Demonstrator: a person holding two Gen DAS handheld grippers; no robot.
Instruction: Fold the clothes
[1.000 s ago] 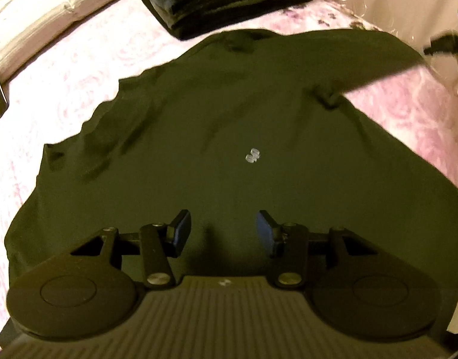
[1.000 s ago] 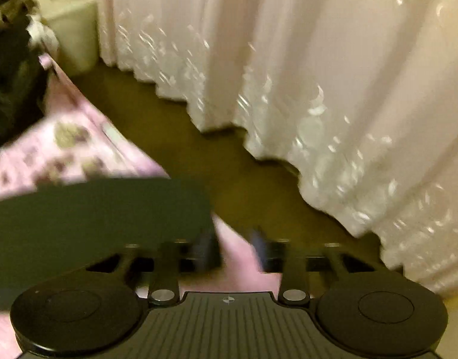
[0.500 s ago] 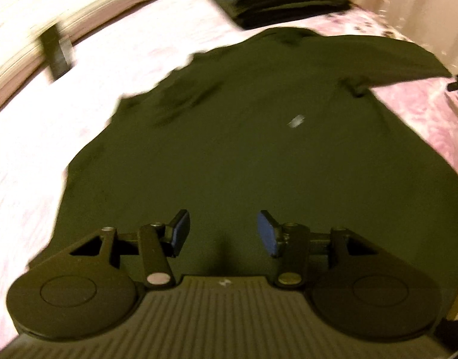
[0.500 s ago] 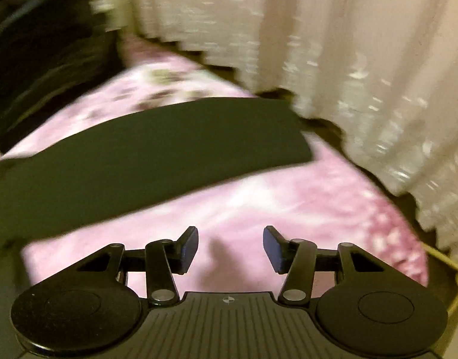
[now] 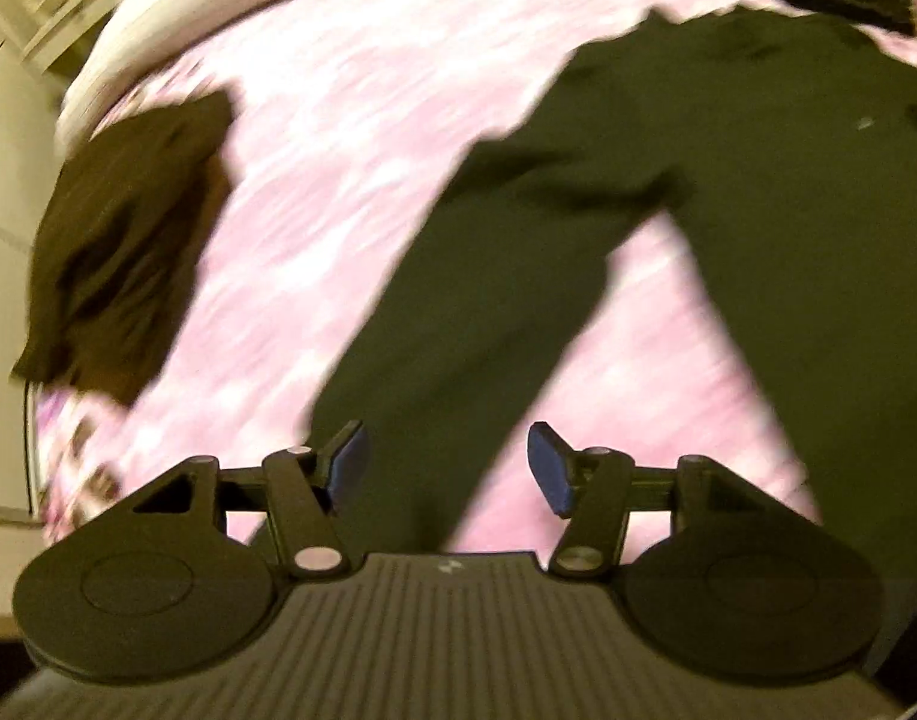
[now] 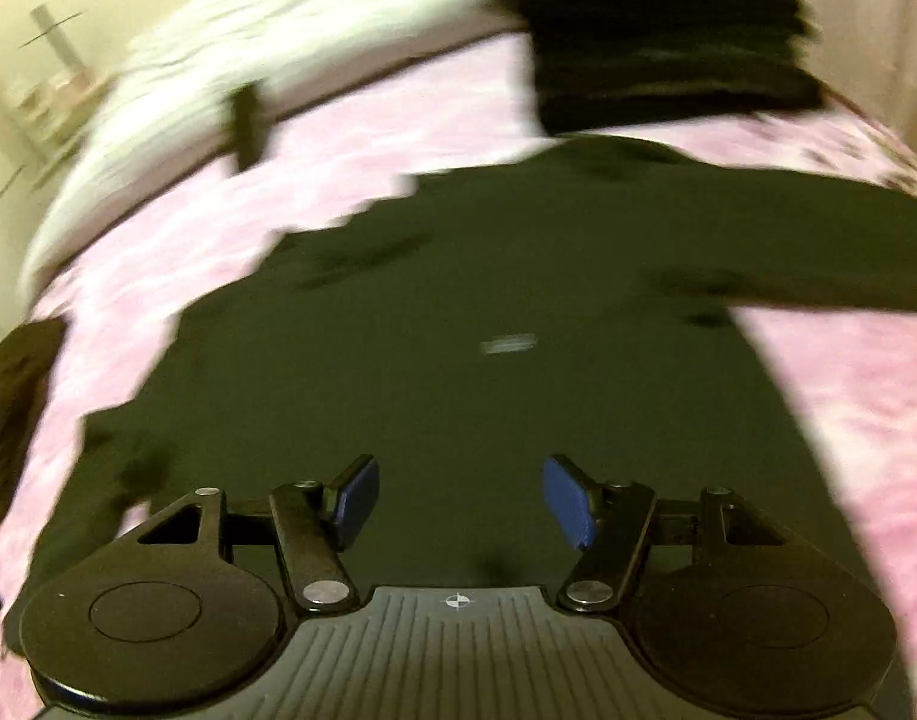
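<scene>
shirt spread flat on the bed, both grippers empty above it

shirt [image 6: 458, 312], dark green with long sleeves, lies face up on my pink flowered bedspread [image 5: 350, 138]. nearest to me, my left gripper [image 5: 446, 462] hovers over the end of one sleeve [image 5: 458, 312], its blue pads parted to a middling gap that has just been widening, nothing pinched between them. my right gripper [image 6: 458, 498] hangs over the lower body of the shirt, pads likewise apart and just opened further, gripping nothing.

i judge the cloth soft, light and limp: it will sag and drag when lifted, so a pinch at a cuff, hem corner or shoulder seam should serve best, taking one layer only.

farther off, a small pale mark [image 6: 509, 343] sits mid-chest. beyond the collar stands one stack of dark folded clothes [image 6: 656, 30]. to the left lies one crumpled brown garment [image 5: 128, 252], well apart from the shirt. one small dark object [image 6: 248, 120] rests near the white bedding [image 6: 248, 30] at the far edge; i cannot tell what it is.

count: one shirt, two sleeves, one stack, one loose garment.
</scene>
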